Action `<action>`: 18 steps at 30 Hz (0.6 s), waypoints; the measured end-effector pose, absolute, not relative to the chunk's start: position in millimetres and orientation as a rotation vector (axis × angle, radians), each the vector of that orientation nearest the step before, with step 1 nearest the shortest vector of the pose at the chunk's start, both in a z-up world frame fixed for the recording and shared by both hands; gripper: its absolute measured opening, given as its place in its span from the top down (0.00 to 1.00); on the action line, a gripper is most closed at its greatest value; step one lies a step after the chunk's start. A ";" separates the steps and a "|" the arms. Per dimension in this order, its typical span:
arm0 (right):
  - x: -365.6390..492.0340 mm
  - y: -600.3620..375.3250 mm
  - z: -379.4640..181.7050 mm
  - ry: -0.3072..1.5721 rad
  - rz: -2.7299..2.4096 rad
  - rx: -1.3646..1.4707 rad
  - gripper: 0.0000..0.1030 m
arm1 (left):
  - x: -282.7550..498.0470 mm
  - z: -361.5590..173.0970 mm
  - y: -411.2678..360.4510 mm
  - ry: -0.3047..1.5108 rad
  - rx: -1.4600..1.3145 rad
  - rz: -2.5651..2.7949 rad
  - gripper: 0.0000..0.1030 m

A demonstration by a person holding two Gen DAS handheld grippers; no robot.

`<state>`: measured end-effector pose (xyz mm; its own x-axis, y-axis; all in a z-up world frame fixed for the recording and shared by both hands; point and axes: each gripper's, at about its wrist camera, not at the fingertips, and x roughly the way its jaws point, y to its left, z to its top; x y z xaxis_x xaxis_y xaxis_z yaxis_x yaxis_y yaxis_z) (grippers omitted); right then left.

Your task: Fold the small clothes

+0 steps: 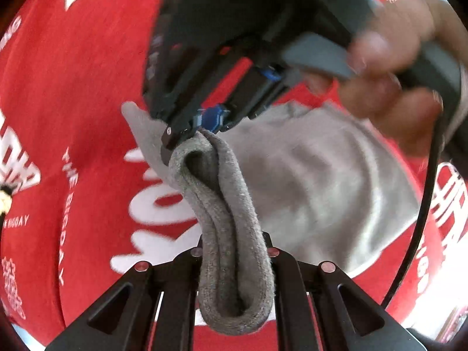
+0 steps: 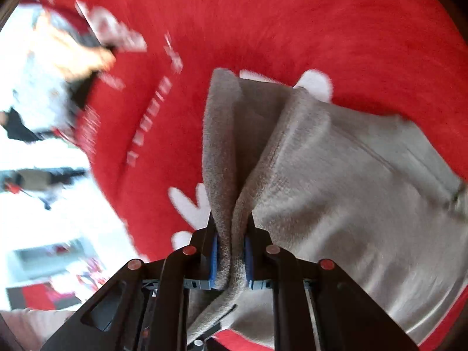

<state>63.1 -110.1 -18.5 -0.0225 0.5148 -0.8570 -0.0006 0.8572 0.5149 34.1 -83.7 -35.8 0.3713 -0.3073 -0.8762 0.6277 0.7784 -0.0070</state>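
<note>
Both grippers, left gripper [image 1: 234, 251] and right gripper [image 2: 231, 251], are clamped on the grey garment's [image 1: 321, 181] hem, apparently lifting it between them to fold over.

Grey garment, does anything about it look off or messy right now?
The grey garment is bunched, not flat: its thick edge is rolled into a rope between the left gripper and right gripper, both clamped on it, above the red cloth. No damage visible.

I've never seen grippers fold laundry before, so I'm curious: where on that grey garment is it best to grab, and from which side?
By its thick hem, edge-on from the open side: both the left gripper and the right gripper pinch the grey garment there, since the doubled band bunches firmly.
</note>
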 end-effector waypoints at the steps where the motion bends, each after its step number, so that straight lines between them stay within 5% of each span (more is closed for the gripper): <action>1: 53.0 -124.6 -9.1 1.510 0.434 0.460 0.85 | 29.7 -28.1 -94.1 1.010 0.359 -0.636 0.89; 11: -82.1 -294.2 51.5 1.149 0.270 0.733 0.85 | -20.0 -6.5 -229.7 0.938 0.383 -0.891 0.89; 18: -157.0 -367.6 -8.2 1.163 0.049 0.838 0.85 | -59.2 -69.3 -295.9 1.061 0.484 -0.954 0.89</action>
<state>-157.0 -367.6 -8.2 0.4314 0.4430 -0.7859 0.3755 0.7039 0.6029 -59.2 -295.9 -69.3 0.1607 -0.4204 -0.8930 0.8435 0.5283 -0.0969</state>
